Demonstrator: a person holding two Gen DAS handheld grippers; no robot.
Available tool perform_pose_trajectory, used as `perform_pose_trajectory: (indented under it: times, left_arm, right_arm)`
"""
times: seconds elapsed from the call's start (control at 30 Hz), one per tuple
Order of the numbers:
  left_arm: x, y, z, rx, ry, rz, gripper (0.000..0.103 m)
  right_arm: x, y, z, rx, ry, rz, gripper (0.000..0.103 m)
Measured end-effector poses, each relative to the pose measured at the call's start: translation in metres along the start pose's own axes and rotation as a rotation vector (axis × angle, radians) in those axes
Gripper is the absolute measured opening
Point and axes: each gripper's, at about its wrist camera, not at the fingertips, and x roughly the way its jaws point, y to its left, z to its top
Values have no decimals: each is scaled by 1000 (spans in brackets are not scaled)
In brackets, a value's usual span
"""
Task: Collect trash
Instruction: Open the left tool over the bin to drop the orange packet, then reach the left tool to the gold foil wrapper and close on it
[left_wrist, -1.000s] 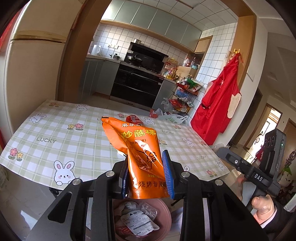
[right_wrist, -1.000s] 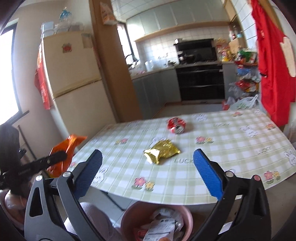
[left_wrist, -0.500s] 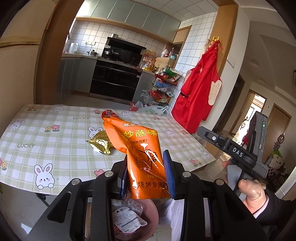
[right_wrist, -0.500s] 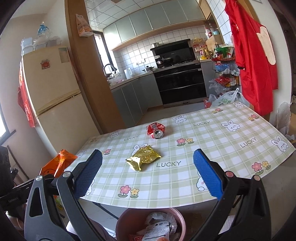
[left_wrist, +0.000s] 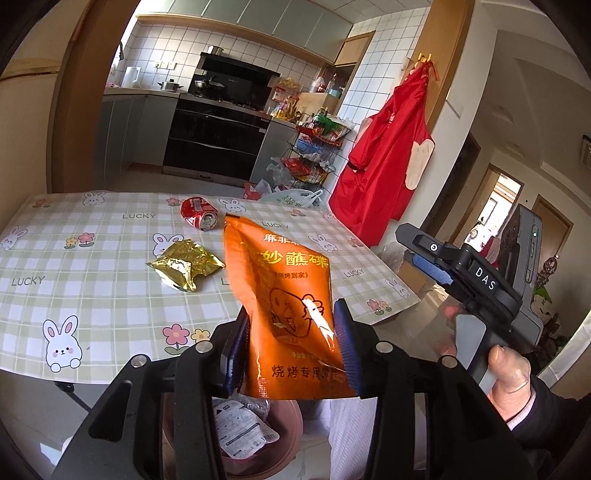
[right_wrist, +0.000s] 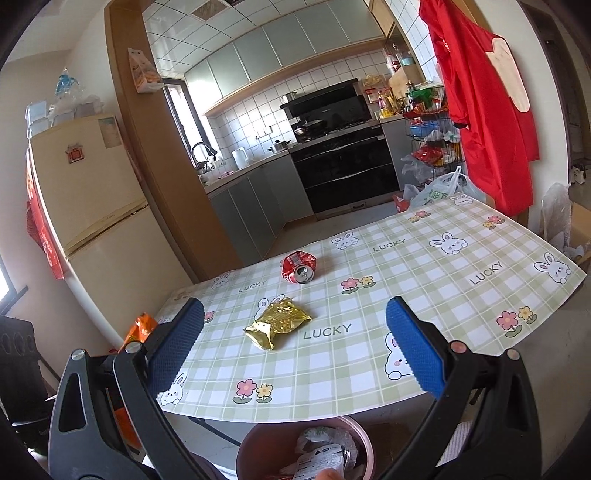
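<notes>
**Left tongs hold orange packet above bin; right tongs spread wide**

Left tongs (left_wrist: 291, 347): blue pads clamped on the lower part of an orange snack packet (left_wrist: 291, 306), one pad on each side. Packet stands roughly upright, top leaning away toward the counter, printed face to the camera. Directly below it, at the near edge of the counter, a pink bin (left_wrist: 258, 443) with crumpled white wrappers (left_wrist: 240, 432) inside.

Right tongs (right_wrist: 295, 350): jaws wide apart, nothing between the blue pads. Seen from the left wrist view, they hang off to the right of the counter, beyond its edge, gripped by the person's hand (left_wrist: 506, 376).

Counter (right_wrist: 424, 295): green-checked cloth with rabbits, flowers and "LUCKY" print. Two pieces of trash lie on it. A crumpled gold foil wrapper (right_wrist: 279, 323) sits near the middle, open end toward the near edge. A crushed red can (right_wrist: 299, 266) lies on its side farther back, well apart from the wrapper, mouth facing the camera.

Pink bin also shows in the right wrist view (right_wrist: 258, 443), below the counter edge, between the open tongs.

Background: red apron (left_wrist: 388, 158) hanging on the wall, fridge (right_wrist: 96, 206) at left.
</notes>
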Motion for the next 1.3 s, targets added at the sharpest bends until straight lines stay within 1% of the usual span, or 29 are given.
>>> perform_pose_trajectory:
  times: [0.07,0.1,0.13,0.4,0.67,0.97,1.03,1.1,1.17,1.3]
  left_arm:
    - [5,0,0,12,8,-20,61]
    - [6,1,-1,18,4,-13,73]
    - [6,3,-1,17,-5,0,75]
    - [-6,32,0,-83,-34,67,78]
    - [-17,44,3,-119,-61,108,79]
    - [-15,61,1,-160,-57,151,79]
    - [-10,64,2,-154,-47,165,79]
    - [-1,66,6,-128,-35,182,79]
    - [11,68,10,-88,-21,197,79]
    - [48,77,21,7,31,216,79]
  right_arm:
    - [0,-2,0,4,1,-5,97]
    - [0,-2,-1,7,2,-8,97]
    - [0,-2,0,7,3,-10,97]
    - [1,-5,-2,12,11,-21,97]
    - [4,-5,-3,2,16,-26,97]
    - [16,-4,-7,-40,50,-44,97]
    - [22,-5,-6,-50,64,-49,97]
    - [29,-8,-5,-59,79,-55,97]
    - [35,-10,-2,-63,84,-53,97]
    - [51,-16,5,-78,89,-58,97]
